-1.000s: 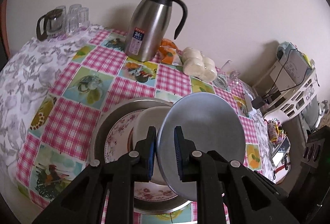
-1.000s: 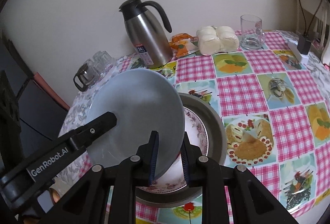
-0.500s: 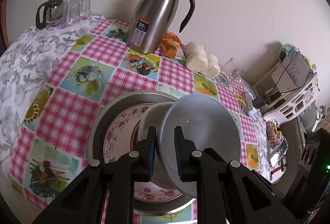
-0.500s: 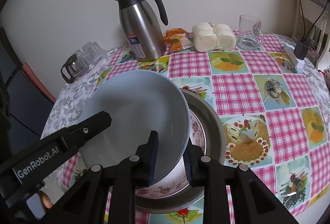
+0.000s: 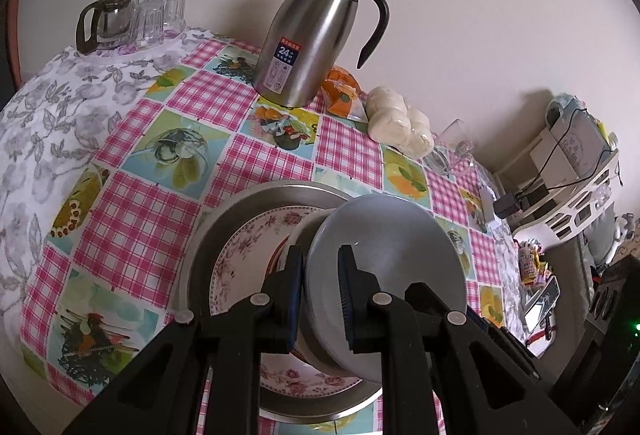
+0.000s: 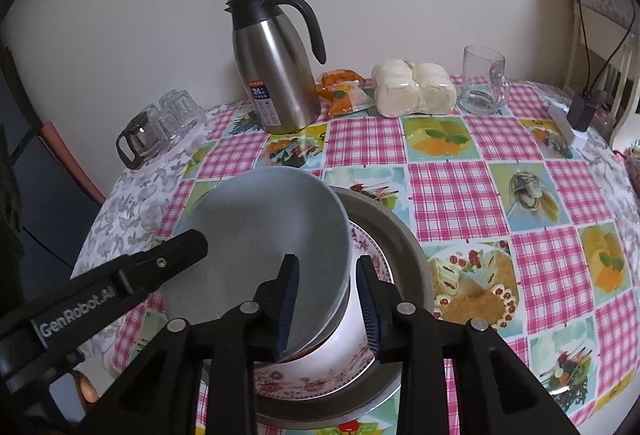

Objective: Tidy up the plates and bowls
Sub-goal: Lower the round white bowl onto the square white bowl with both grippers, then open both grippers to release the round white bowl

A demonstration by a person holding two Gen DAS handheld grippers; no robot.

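A grey bowl (image 5: 384, 267) (image 6: 264, 235) sits nested on a white bowl (image 6: 352, 323) (image 5: 298, 235), on a floral plate (image 5: 240, 259) (image 6: 316, 381) inside a steel tray (image 5: 236, 207) (image 6: 404, 247). My left gripper (image 5: 320, 291) is shut on the grey bowl's left rim; its arm shows in the right wrist view (image 6: 120, 287). My right gripper (image 6: 328, 299) straddles the bowl's right rim with its jaws spread, apart from the rim.
A steel thermos jug (image 5: 316, 35) (image 6: 276, 67), an orange snack bag (image 6: 340, 91), wrapped white buns (image 6: 412, 87), a glass mug (image 6: 482, 79) and upturned glasses with a small pot (image 5: 128, 15) stand along the wall. A charger (image 6: 576, 115) lies at the right edge.
The grey bowl has come down from tilted to nested on the white bowl. My right gripper's jaws have widened off the rim. The left gripper still grips it.
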